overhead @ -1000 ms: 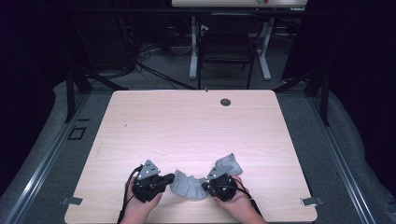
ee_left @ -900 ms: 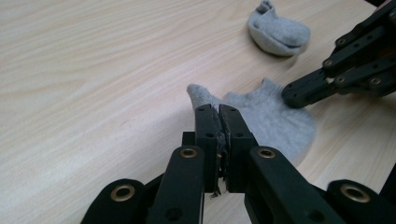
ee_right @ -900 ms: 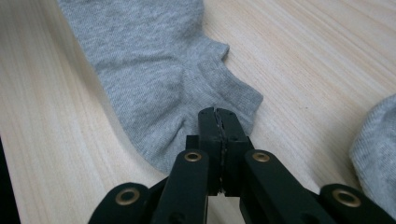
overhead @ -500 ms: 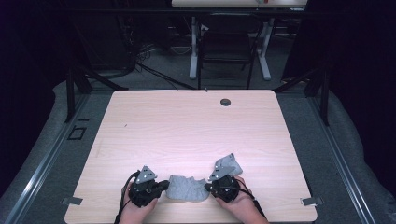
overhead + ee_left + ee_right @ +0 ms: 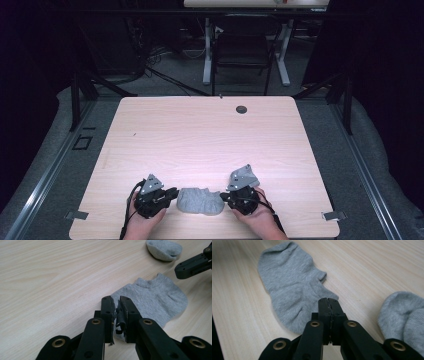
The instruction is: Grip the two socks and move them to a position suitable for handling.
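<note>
The grey sock (image 5: pixel 200 201) lies flat at the bench's (image 5: pixel 210 135) near edge, the left tool (image 5: pixel 115 305) just parting off its edge while the right tool (image 5: pixel 329 305) pinches the opposite end, so one tug could drag it askew.

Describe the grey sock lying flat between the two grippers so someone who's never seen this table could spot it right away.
Look at the near edge of the wooden table, between the two hands. The flat grey sock lies spread out there, between the left hand-held gripper and the right hand-held gripper. Unlike the second grey sock, which is bunched up, it lies smooth.
</note>
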A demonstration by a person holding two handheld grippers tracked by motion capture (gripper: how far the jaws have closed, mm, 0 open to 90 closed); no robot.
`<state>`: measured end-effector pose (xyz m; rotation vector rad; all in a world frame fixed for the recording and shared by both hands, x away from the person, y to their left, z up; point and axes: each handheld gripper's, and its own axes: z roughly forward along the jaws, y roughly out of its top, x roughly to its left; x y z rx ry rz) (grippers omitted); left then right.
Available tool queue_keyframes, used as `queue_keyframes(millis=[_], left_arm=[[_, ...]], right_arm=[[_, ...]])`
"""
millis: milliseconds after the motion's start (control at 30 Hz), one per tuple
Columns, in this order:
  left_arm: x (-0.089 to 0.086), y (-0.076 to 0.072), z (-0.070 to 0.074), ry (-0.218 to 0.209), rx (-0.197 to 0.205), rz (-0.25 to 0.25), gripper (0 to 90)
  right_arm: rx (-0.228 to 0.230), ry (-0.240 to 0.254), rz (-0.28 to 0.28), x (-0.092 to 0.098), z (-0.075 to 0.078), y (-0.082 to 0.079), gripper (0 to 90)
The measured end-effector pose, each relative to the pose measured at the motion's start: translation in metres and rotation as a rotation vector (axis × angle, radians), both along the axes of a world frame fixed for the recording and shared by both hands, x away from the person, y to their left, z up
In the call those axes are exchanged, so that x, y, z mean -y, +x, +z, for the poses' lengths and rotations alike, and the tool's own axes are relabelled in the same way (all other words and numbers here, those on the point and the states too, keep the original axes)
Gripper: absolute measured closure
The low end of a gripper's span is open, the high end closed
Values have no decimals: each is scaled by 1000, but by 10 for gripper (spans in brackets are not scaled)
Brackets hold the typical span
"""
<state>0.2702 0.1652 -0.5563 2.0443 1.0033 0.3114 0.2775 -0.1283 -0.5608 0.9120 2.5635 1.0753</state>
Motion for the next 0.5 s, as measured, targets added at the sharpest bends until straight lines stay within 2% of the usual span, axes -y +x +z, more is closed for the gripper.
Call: queue_keyframes(millis=[100, 300, 500], left_arm=[[8, 2, -6, 32, -6, -20, 820], [11, 8, -16, 63, -16, -30, 821], [13, 8, -20, 63, -32, -34, 836]], right_arm=[[2, 26, -9, -5, -1, 0, 878], [1, -6, 14, -13, -7, -1, 865], [-15, -18, 7, -12, -10, 2, 866]])
